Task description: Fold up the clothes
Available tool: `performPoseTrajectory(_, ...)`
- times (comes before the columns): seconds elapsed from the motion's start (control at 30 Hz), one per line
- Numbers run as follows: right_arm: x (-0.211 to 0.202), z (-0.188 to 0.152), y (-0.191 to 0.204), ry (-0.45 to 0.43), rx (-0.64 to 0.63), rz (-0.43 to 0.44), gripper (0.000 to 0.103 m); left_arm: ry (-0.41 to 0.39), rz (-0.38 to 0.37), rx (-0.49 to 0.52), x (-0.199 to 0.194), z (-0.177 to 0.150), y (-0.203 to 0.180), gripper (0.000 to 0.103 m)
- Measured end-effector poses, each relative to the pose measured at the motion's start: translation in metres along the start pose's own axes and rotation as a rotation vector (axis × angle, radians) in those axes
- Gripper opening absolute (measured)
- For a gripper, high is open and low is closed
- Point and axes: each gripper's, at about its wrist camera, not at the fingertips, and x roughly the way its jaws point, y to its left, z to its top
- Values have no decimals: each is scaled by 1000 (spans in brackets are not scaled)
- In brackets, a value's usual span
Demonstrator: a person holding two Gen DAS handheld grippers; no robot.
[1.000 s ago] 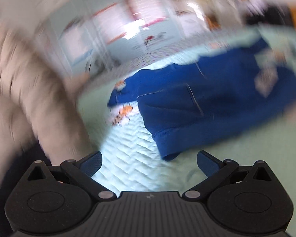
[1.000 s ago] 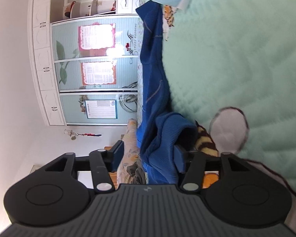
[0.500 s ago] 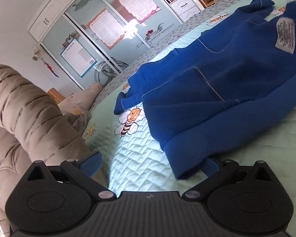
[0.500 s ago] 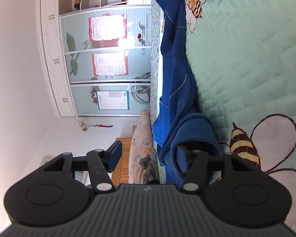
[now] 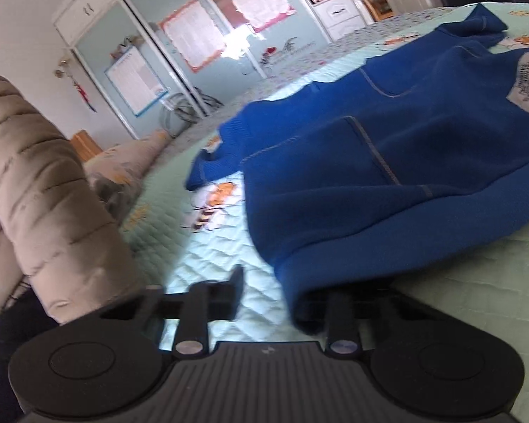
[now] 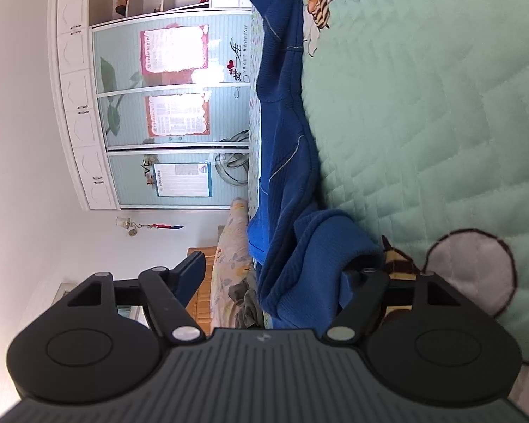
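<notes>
I have a blue sweater (image 5: 388, 162) spread across the mint quilted bed cover (image 5: 476, 299), its ribbed hem toward me and a white care label (image 5: 527, 86) showing on its right side. My left gripper (image 5: 275, 292) sits low at the near hem; its jaws are closing, with the hem's corner lying between them. The left finger (image 5: 234, 290) stands clear of the cloth and the right one is buried under the fabric, so I don't read a firm clamp. A beige padded sleeve (image 5: 42, 194) fills the left of that view. My right gripper (image 6: 278, 275) is turned on its side at another bunched edge of the sweater; its jaws are opening, with cloth between them, one finger (image 6: 192, 275) clear in the air. A bee print (image 6: 398, 264) on the cover lies just beside that fold.
</notes>
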Motion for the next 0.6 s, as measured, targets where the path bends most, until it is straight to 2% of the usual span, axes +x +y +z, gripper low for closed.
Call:
performPoseTrajectory(0.03,0,0,1,-2,-6,2,74,0,-14,0,0,-1,-2,7)
performPoseTrajectory(0.07,1,1,3,-4,-12,4,73,-1,-13,-5,-1,-1,-3,6)
performPoseTrajectory(0.13,0,0,6,-10,-34,11,61,-8,-21,-31,-5,-2,-1,4)
performPoseTrajectory(0.2,0,-1,10,-3,-67,1,21,-10,-30,-51,-6,-2,2,4)
performPoseTrajectory(0.27,0,-2,14,4,-99,-19,5,-14,-33,-54,-8,-2,4,4)
performPoseTrajectory(0.43,-5,-5,25,-15,-127,-26,5,-31,-22,-62,-12,3,10,3)
performPoseTrajectory(0.6,-14,-7,55,-40,-193,-23,5,-65,-19,-57,-38,21,25,3)
